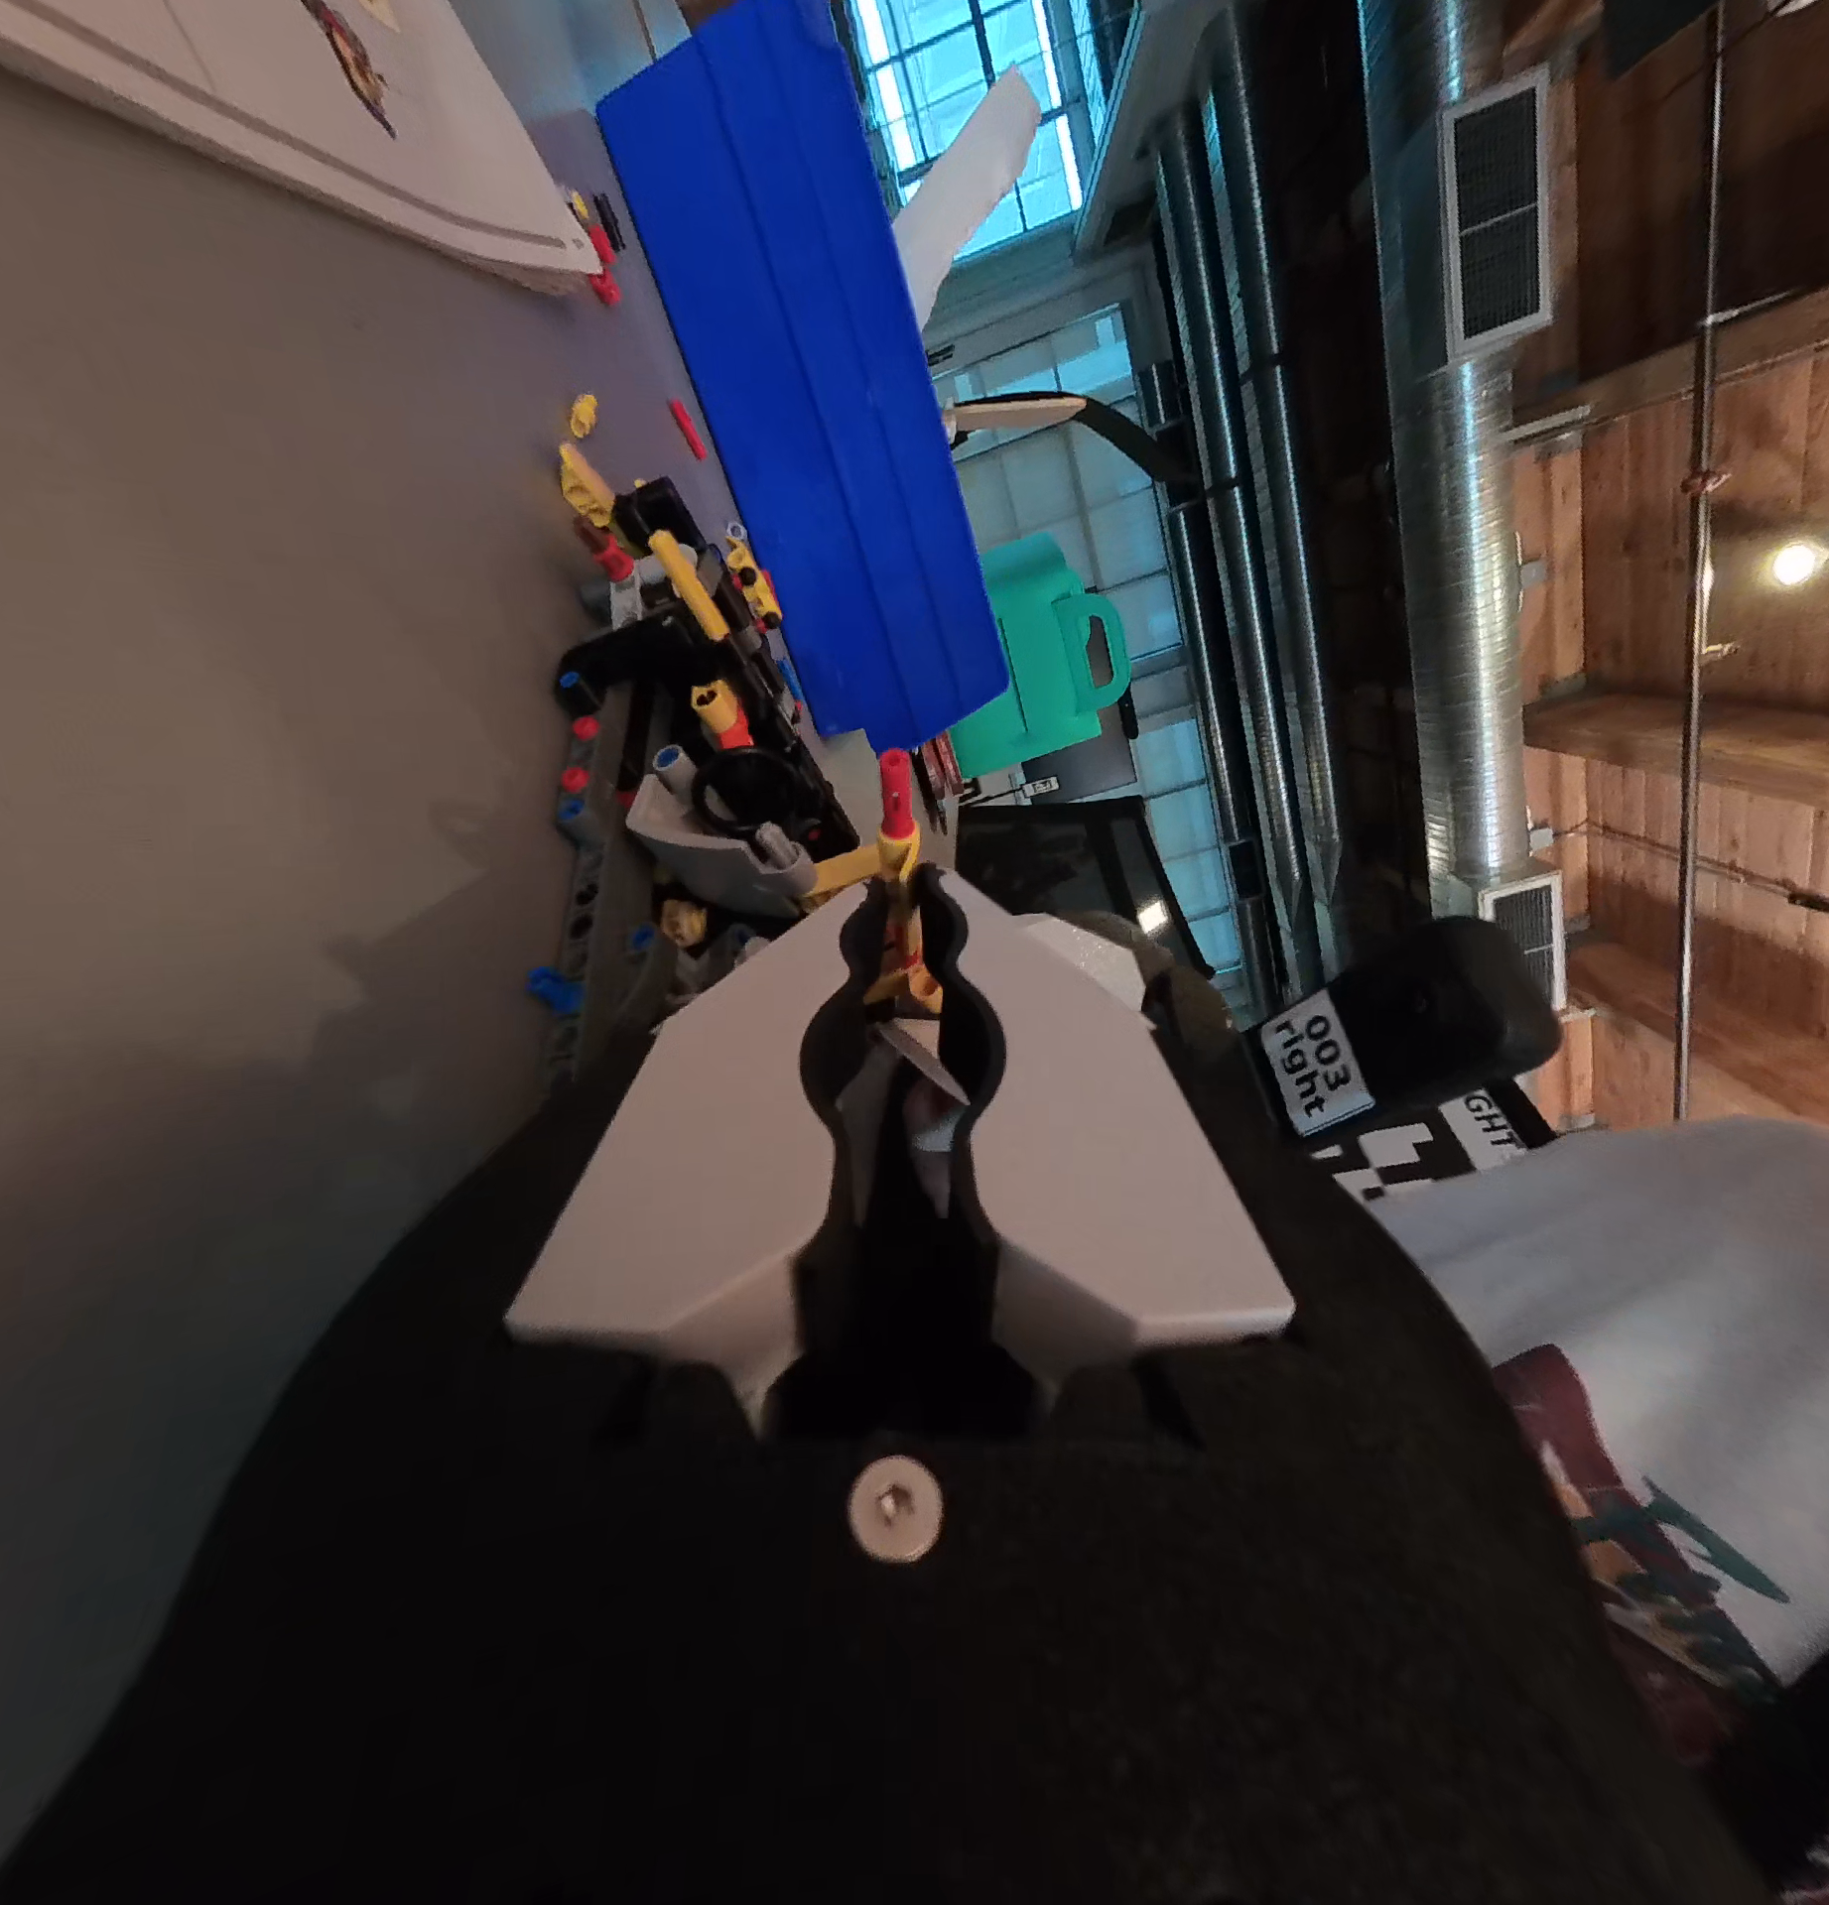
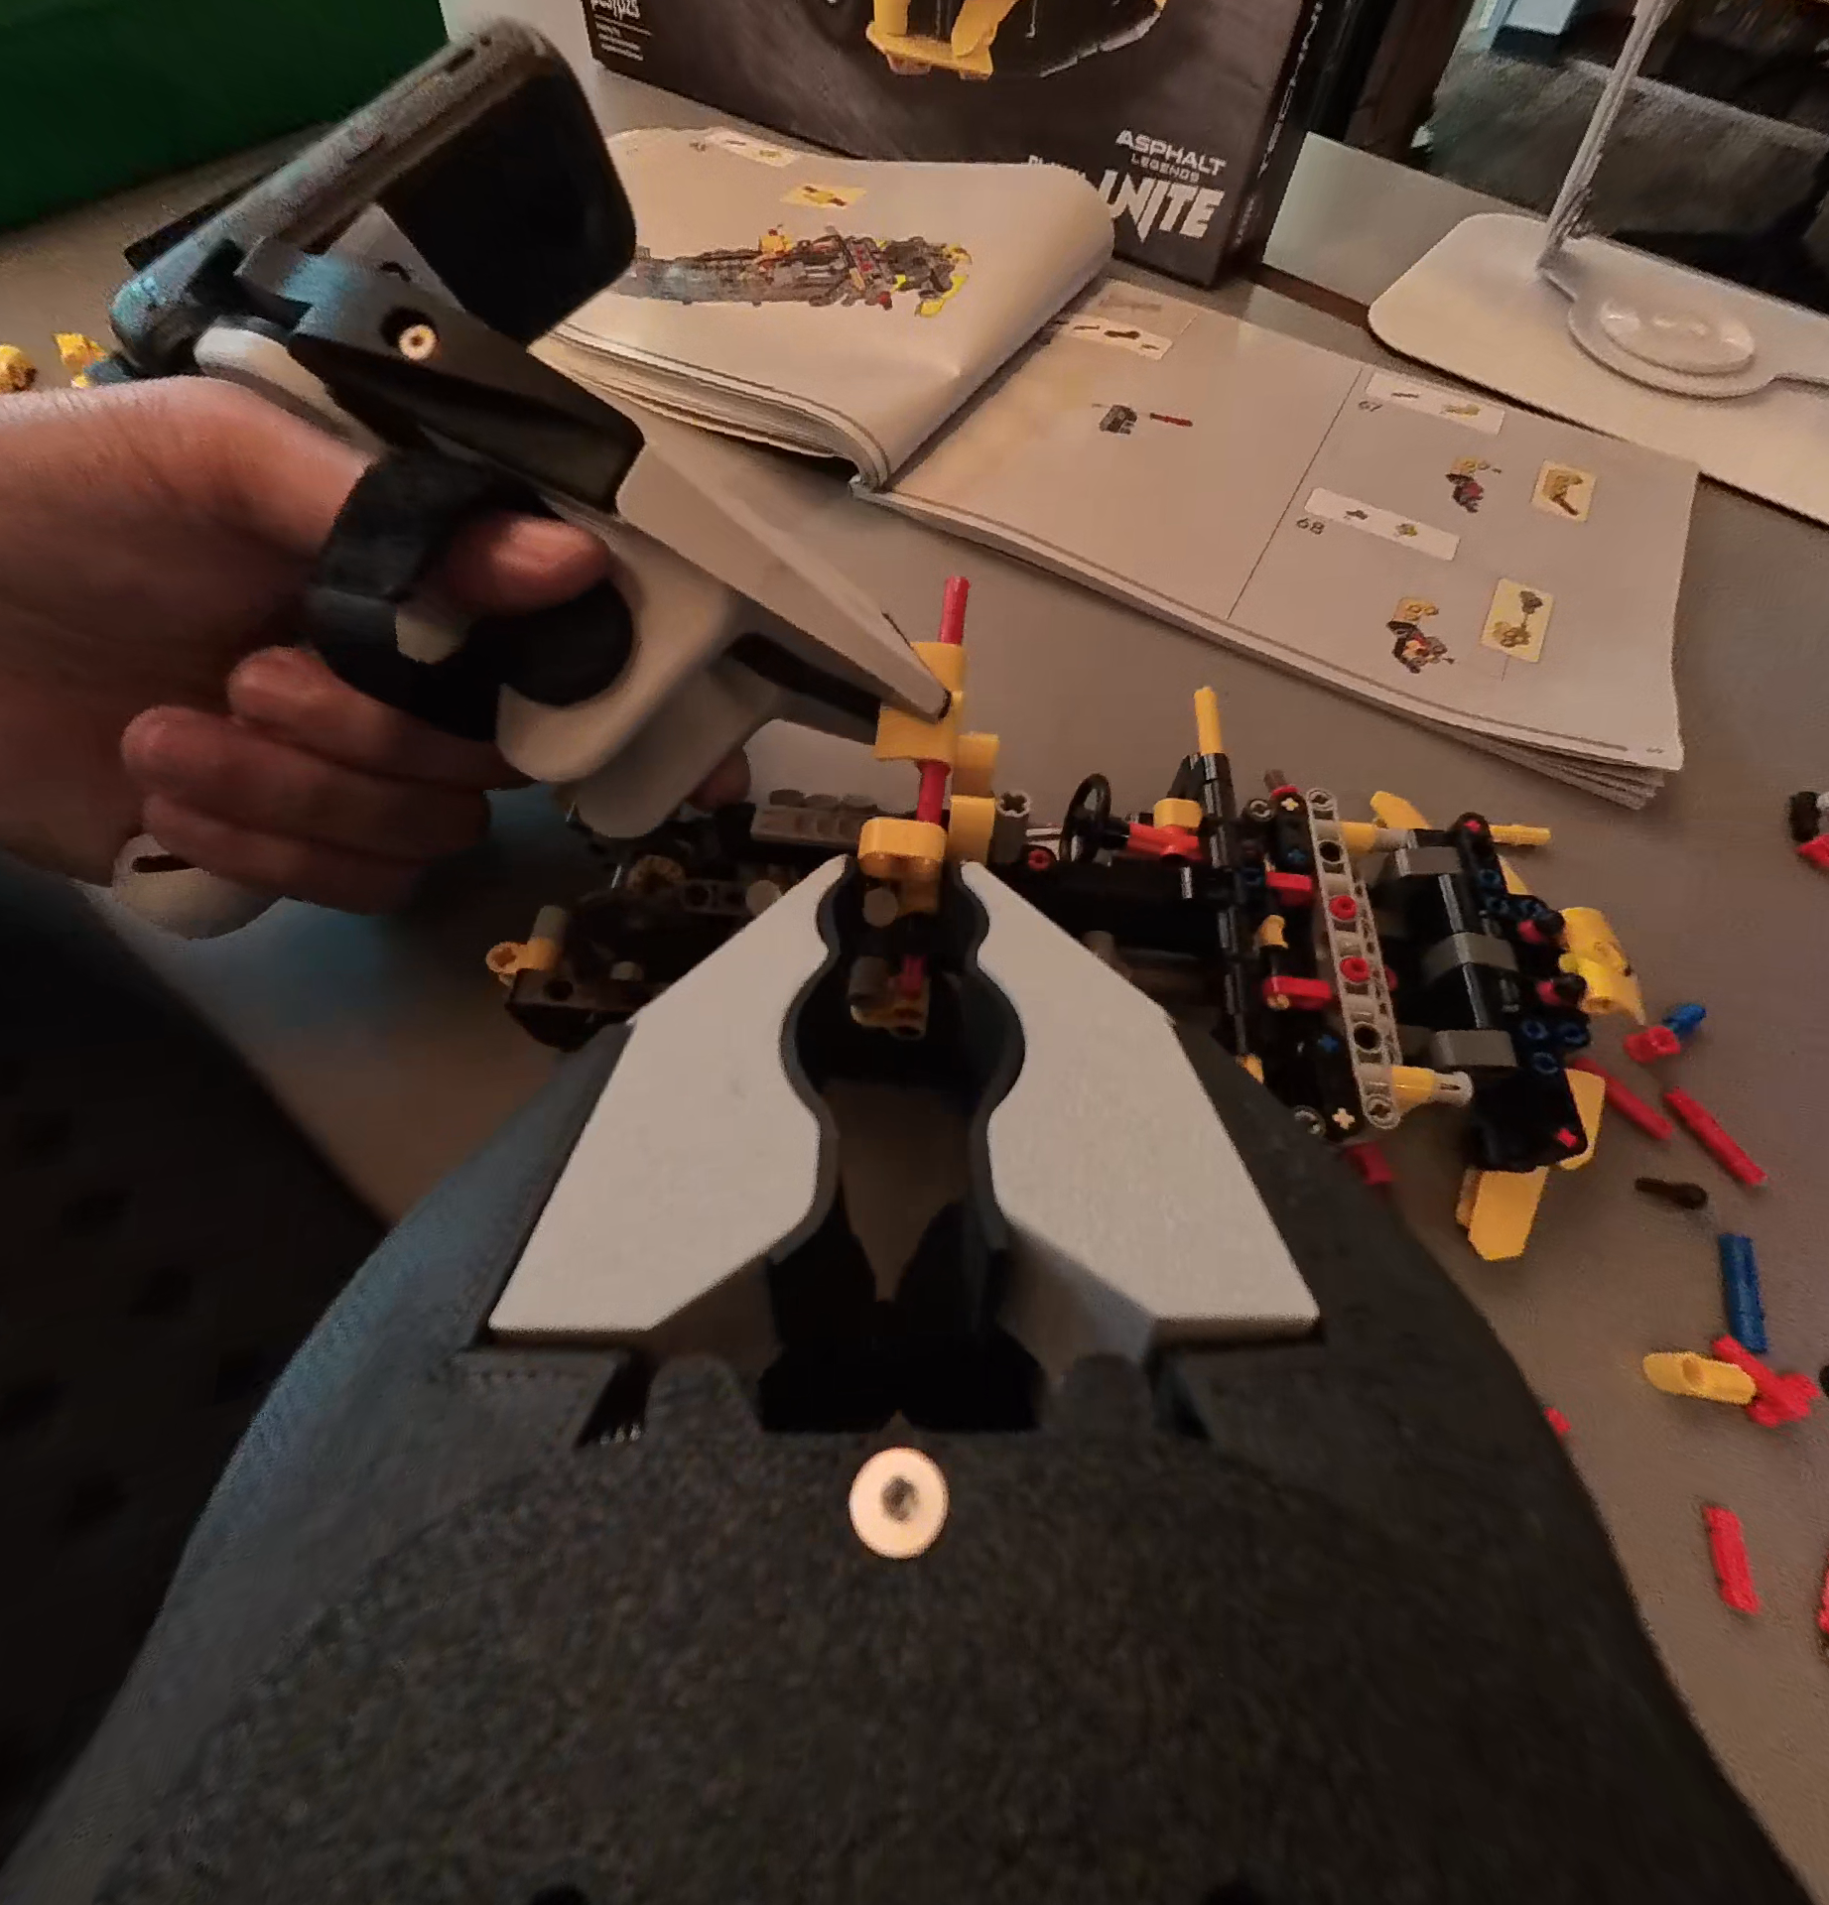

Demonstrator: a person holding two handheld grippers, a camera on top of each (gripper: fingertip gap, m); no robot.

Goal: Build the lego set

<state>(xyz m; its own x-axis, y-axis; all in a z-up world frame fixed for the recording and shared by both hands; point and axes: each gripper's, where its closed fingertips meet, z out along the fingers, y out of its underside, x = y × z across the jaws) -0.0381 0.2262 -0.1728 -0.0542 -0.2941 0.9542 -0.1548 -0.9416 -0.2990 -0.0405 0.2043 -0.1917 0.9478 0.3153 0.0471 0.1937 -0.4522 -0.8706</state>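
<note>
table [image 2: 1147, 722]: grey top, carrying everything i list below.

box [image 2: 992, 93]: dark printed carton, standing at the far edge behind the booklet.

blue bin [image 1: 796, 392]: plastic, seen from my left camera, which is rolled on its side; it stands just past the car frame.

booklet [image 2: 1250, 495]: open instruction manual, pages curled up on its left half, lying between the box and the car frame.

lamp base [image 2: 1570, 309]: pale flat plate with a clear stem, far right corner.

my left gripper [image 2: 936, 706]: held in a hand [image 2: 168, 639], coming in from the left. its fingers are pinched nearly closed on the yellow upper part of the small assembly.

my right gripper [image 2: 905, 876]: fingers narrowed around the lower end of the same small assembly, gripping it from below.

car frame [image 2: 1302, 948]: black, grey, red and yellow beams with a steering wheel, lying on the table just behind my right gripper.

small assembly [image 2: 931, 783]: yellow connectors threaded on a red rod, upright, held above the table between both grippers, in front of the car frame. in the left camera it shows at the fingertips [image 1: 894, 876].

loose pieces [image 2: 1735, 1340]: red, blue, yellow and black pins and rods, scattered on the table right of the car frame; a few more yellow ones [image 2: 3, 366] far left.
</note>
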